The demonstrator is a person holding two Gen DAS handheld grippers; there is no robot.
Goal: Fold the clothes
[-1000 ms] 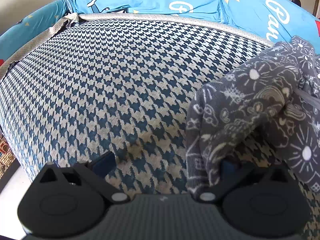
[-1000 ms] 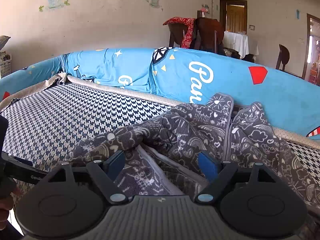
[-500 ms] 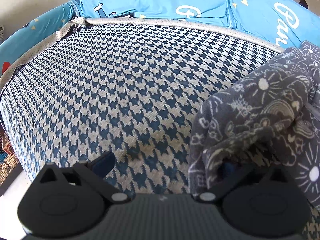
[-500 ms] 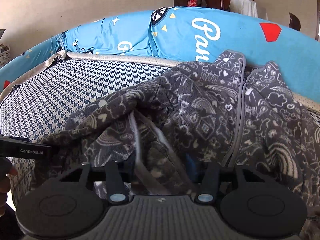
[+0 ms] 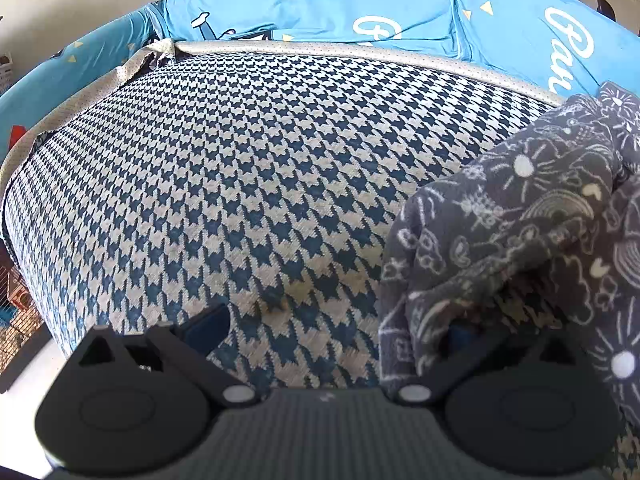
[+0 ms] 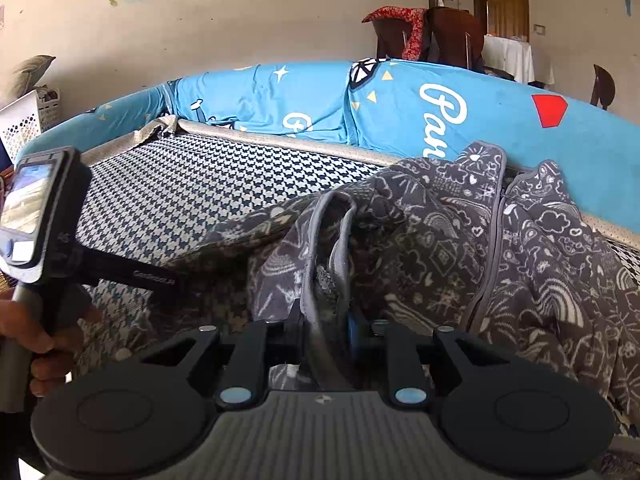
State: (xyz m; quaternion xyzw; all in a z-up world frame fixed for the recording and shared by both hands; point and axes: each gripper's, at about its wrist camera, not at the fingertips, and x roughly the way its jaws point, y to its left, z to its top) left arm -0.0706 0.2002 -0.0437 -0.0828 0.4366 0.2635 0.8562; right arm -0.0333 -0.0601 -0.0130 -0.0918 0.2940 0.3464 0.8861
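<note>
Fleece hides the far jaw of the left gripper [image 5: 332,324], whose jaws stand wide apart with nothing between them. Nearby, the right gripper [image 6: 326,326] now has its jaws clamped on a grey-trimmed edge of the patterned garment [image 6: 432,240]; half a second ago they were wider. That garment lies crumpled toward the sofa seat's [image 5: 240,168] right edge, against the blue backrest [image 6: 400,104]. A hand [image 6: 28,340] holds the left handle.

Beige decal-dotted wall [image 6: 224,20], dark wooden chairs [image 6: 452,32]
</note>
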